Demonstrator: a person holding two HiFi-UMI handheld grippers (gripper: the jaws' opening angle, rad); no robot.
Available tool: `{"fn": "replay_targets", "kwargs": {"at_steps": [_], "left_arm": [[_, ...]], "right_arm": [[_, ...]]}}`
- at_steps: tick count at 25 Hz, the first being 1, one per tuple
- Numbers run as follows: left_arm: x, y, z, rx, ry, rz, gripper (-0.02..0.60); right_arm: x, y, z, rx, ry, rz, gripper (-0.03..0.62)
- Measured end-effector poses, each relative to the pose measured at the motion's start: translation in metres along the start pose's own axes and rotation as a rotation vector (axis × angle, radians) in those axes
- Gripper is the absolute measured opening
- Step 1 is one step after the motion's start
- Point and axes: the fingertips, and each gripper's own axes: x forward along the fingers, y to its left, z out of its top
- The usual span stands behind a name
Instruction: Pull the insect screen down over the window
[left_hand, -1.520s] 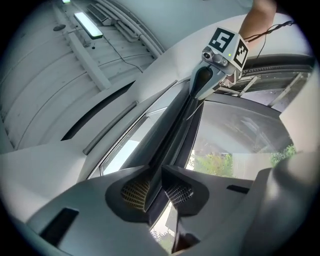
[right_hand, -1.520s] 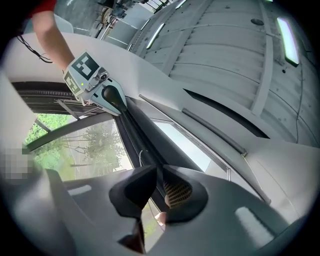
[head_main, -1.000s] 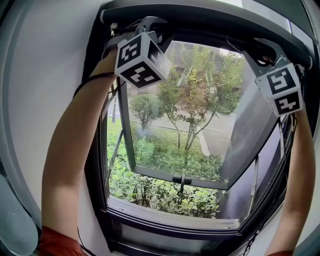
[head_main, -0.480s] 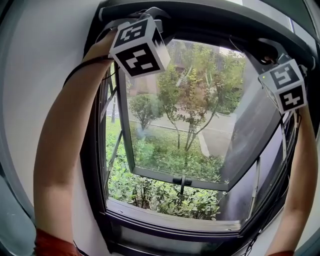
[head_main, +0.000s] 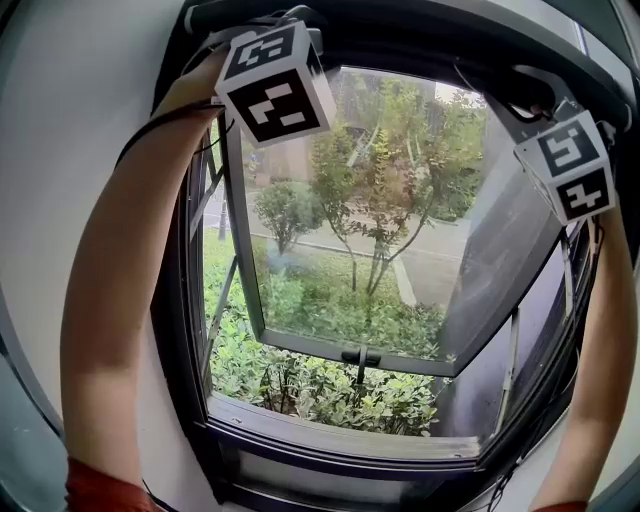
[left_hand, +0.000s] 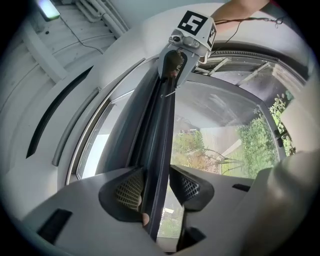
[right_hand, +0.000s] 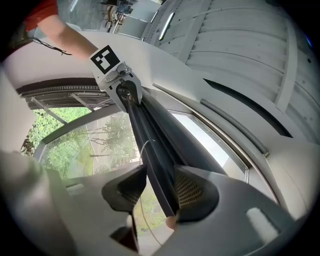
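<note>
The insect screen's dark pull bar (head_main: 420, 38) sits rolled up along the top of the window frame. In the left gripper view the bar (left_hand: 162, 130) runs between the jaws of my left gripper (left_hand: 157, 187). Its left pad (left_hand: 131, 190) lies against the bar, a gap shows at the right pad, and the jaws are opening. In the right gripper view the same bar (right_hand: 150, 145) passes through my right gripper (right_hand: 157, 189). That gripper's right pad (right_hand: 189, 190) touches the bar, the left pad stands off, and the jaws are opening. Both marker cubes (head_main: 275, 85) (head_main: 565, 165) are up at the bar.
The glass sash (head_main: 340, 230) is swung outward, with its handle (head_main: 360, 357) at the lower rail. Below is the dark sill (head_main: 340, 440), with shrubs (head_main: 320, 385) outside. A thin cord (right_hand: 141, 150) hangs off the bar. White wall (head_main: 80, 120) flanks the frame on the left.
My left gripper and forearm have risen toward the top of the frame, and its cube has tilted. The right gripper has shifted only slightly upward.
</note>
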Motion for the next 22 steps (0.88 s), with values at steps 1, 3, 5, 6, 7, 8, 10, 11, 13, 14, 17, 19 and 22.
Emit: {"fn": "replay_targets", "kwargs": {"at_steps": [1,3,5,6,7,8,10,11,13,14,17,19,22], "left_arm": [[-0.001,0.000,0.000,-0.004,-0.002,-0.002,0.155],[-0.002,0.000,0.001,-0.015,-0.009,-0.004,0.154],[-0.002,-0.002,0.000,-0.034,-0.018,-0.005,0.154],[-0.003,-0.003,0.000,-0.040,-0.020,-0.005,0.155],[-0.003,-0.003,0.000,-0.042,-0.021,-0.003,0.155],[-0.004,-0.004,0.000,-0.041,-0.020,-0.002,0.155],[-0.006,-0.007,0.000,-0.039,-0.020,-0.005,0.154],[-0.006,-0.009,0.000,-0.038,-0.022,-0.008,0.154],[-0.009,-0.014,0.000,-0.033,-0.027,-0.014,0.154],[-0.010,-0.017,-0.001,-0.030,-0.028,-0.016,0.154],[-0.015,-0.024,-0.003,-0.030,-0.027,-0.021,0.155],[-0.018,-0.029,-0.004,-0.035,-0.028,-0.026,0.155],[-0.021,-0.036,-0.005,-0.030,-0.025,-0.038,0.155]], "right_arm": [[-0.001,0.001,0.000,-0.003,0.000,0.001,0.176],[-0.001,0.003,0.000,-0.005,0.001,0.001,0.176],[-0.001,0.005,-0.001,-0.009,0.000,-0.002,0.176],[-0.001,0.005,-0.001,-0.009,-0.002,-0.003,0.176],[-0.002,0.006,0.000,-0.008,-0.004,-0.004,0.176],[-0.002,0.006,0.000,-0.005,-0.004,-0.003,0.176],[-0.004,0.008,-0.001,-0.002,-0.003,0.001,0.176],[-0.005,0.010,-0.001,-0.001,-0.003,0.004,0.176],[-0.008,0.015,-0.002,-0.003,-0.002,0.012,0.176],[-0.010,0.018,-0.003,-0.005,-0.001,0.017,0.176],[-0.014,0.026,-0.003,-0.012,0.008,0.039,0.176],[-0.017,0.031,-0.003,-0.016,0.014,0.054,0.176],[-0.020,0.037,-0.004,-0.023,0.026,0.074,0.176]]}}
